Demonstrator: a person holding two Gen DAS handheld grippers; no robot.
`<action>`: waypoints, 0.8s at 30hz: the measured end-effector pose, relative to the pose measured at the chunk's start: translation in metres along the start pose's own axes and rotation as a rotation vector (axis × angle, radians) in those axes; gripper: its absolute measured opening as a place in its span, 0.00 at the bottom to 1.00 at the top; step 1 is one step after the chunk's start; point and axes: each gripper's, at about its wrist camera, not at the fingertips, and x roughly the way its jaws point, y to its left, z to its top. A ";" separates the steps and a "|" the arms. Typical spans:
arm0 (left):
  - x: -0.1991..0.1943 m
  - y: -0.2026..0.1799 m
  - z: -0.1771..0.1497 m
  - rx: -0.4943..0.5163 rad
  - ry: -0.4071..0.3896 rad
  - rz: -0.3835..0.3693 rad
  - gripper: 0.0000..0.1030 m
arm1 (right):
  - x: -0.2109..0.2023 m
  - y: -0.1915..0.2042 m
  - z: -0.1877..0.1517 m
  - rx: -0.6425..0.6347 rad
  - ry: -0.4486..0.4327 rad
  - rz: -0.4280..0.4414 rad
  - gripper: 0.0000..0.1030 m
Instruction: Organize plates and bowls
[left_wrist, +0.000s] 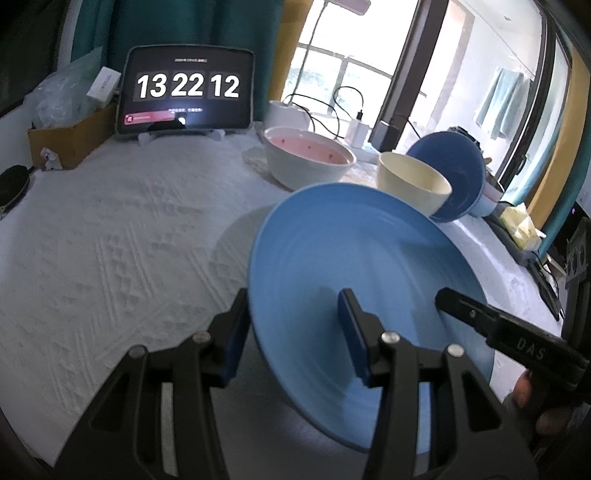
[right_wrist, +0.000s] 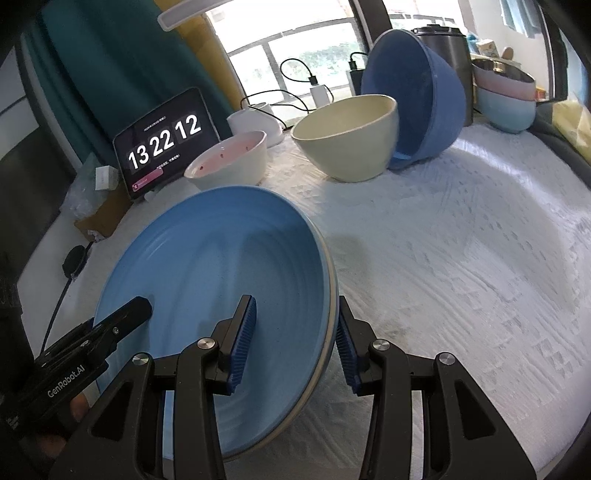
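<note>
Blue plate (left_wrist: 354, 258) held between both grippers, above the white tablecloth (left_wrist: 110, 240).
Left gripper (left_wrist: 299, 332) straddles the plate's left rim, right gripper (right_wrist: 295, 336) its right rim; whether the pads press, I cannot tell. Beyond the plate: pink-lined bowl (left_wrist: 308, 158), cream bowl (left_wrist: 412, 184), tipped dark blue bowl (left_wrist: 452, 173).
</note>
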 end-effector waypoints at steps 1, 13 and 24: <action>0.000 0.001 0.001 -0.001 0.000 0.003 0.47 | 0.001 0.002 0.002 -0.003 0.000 0.002 0.43; -0.003 0.027 0.023 -0.033 -0.008 0.023 0.47 | 0.014 0.026 0.020 -0.036 0.010 0.017 0.43; 0.005 0.059 0.036 -0.068 0.003 0.057 0.47 | 0.041 0.051 0.035 -0.070 0.045 0.037 0.43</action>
